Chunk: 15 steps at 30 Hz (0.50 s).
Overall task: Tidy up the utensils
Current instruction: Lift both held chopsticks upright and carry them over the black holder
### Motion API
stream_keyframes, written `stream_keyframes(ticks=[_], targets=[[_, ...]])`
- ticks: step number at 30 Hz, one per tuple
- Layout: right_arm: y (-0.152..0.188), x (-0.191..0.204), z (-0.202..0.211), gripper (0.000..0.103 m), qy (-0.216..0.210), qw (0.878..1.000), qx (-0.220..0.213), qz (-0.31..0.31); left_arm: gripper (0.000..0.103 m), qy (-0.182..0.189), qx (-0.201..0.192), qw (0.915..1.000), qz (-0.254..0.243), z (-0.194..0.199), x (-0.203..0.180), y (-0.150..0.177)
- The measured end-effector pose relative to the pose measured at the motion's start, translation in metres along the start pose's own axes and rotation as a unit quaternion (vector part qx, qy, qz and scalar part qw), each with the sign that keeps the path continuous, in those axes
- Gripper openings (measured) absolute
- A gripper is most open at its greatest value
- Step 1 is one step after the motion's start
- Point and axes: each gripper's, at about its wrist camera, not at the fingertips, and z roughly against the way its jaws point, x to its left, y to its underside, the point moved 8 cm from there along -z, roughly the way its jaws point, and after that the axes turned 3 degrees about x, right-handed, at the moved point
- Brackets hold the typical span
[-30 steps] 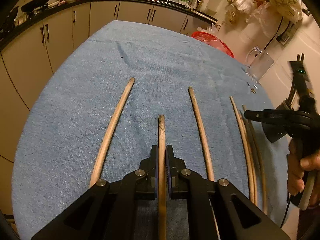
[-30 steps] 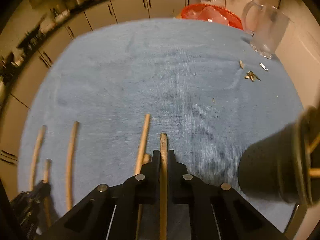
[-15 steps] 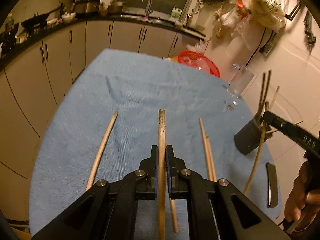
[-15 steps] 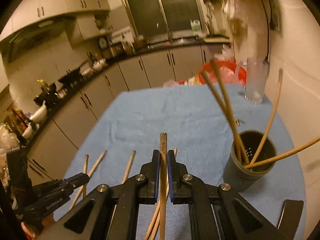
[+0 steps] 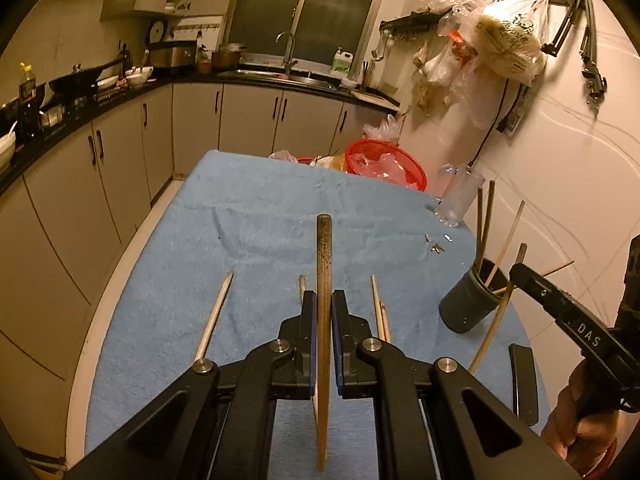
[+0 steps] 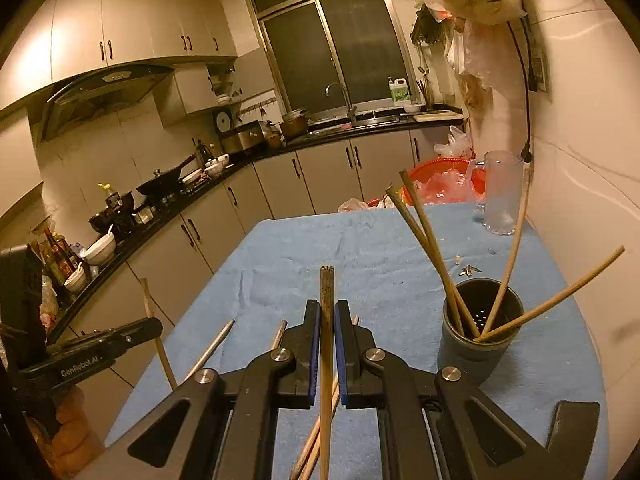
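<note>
Fuzzy blue terry towel (image 5: 260, 240) on the table, matt dark plastic holder (image 6: 478, 344) at 3 o'clock, worn wooden chopsticks (image 6: 424, 256), frosted clear plastic mug (image 6: 500, 196) around 1.

Dim warm-lit kitchen, beige cabinets (image 5: 120, 148), black countertop (image 6: 352, 130), dark window (image 6: 340, 52), range hood (image 6: 104, 88), possibly tiled white wall (image 5: 560, 168)

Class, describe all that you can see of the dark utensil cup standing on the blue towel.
The utensil cup is a dark, matte cylinder, plastic by its look, standing upright on the blue towel toward its right side. Its mouth is open, and small drain holes dot the inside. Four wooden chopsticks stand in it, leaning outward against the rim in different directions. A flat black piece lies on the towel nearer the camera, apart from it. Neither gripper touches it.
</note>
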Motion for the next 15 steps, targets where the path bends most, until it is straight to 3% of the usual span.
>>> stream_keyframes(ticks=[15], targets=[[0.0,-0.006,0.008,0.007,-0.012,1.0,-0.01,-0.009,0.007,0.004,-0.009,0.9998,-0.016,0.013,-0.009,-0.003]])
